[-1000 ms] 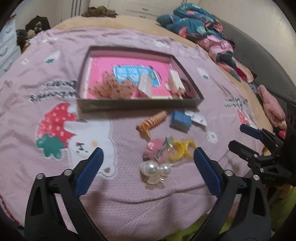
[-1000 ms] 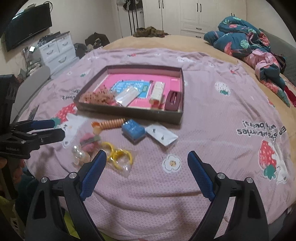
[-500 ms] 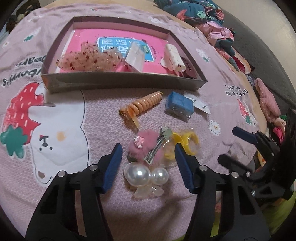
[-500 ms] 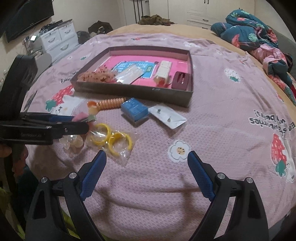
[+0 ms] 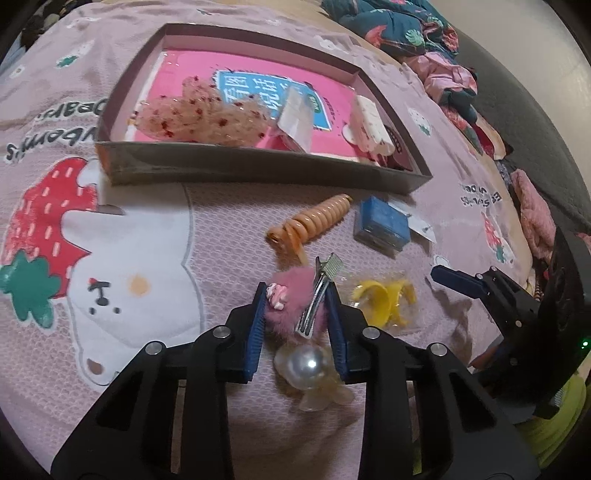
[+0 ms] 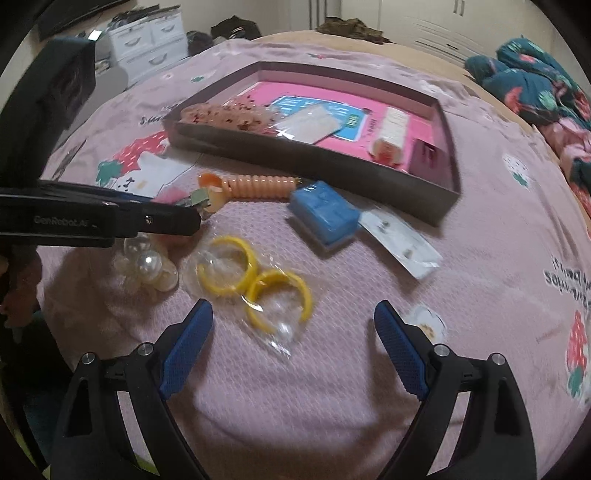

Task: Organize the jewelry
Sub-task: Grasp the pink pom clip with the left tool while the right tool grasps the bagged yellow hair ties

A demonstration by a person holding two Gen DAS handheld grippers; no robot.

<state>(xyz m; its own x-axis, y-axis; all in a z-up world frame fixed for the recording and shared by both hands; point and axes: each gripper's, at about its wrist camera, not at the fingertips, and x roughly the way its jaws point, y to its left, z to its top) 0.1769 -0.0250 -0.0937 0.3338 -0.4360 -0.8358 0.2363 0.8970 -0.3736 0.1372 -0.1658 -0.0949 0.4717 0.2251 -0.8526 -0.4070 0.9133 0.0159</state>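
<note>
A pink fluffy hair clip (image 5: pixel 291 306) with a metal clasp lies on the bedspread. The pads of my left gripper (image 5: pixel 296 288) press on its two sides as the jaws are closing. Just below it sits a pearl clip (image 5: pixel 306 365). A bag of yellow rings (image 6: pixel 255 284) lies just ahead of my right gripper (image 6: pixel 293 314), which is open and holds nothing. An orange coil hair tie (image 5: pixel 317 218), a blue box (image 5: pixel 382 223) and a small earring card (image 6: pixel 400 243) lie before the tray (image 5: pixel 258 166). The tray holds a speckled scrunchie, a packet and clips.
The pink bedspread (image 6: pixel 480 229) with strawberry prints covers the whole bed. Folded clothes (image 5: pixel 406 33) are piled at the far right. White drawers (image 6: pixel 147 44) stand beyond the bed's left side. My left gripper's body (image 6: pixel 92 221) reaches in from the left in the right wrist view.
My left gripper came down and forward, and its jaws went from wide open to closed around the pink fluffy clip. My right gripper sank toward the yellow rings, still open.
</note>
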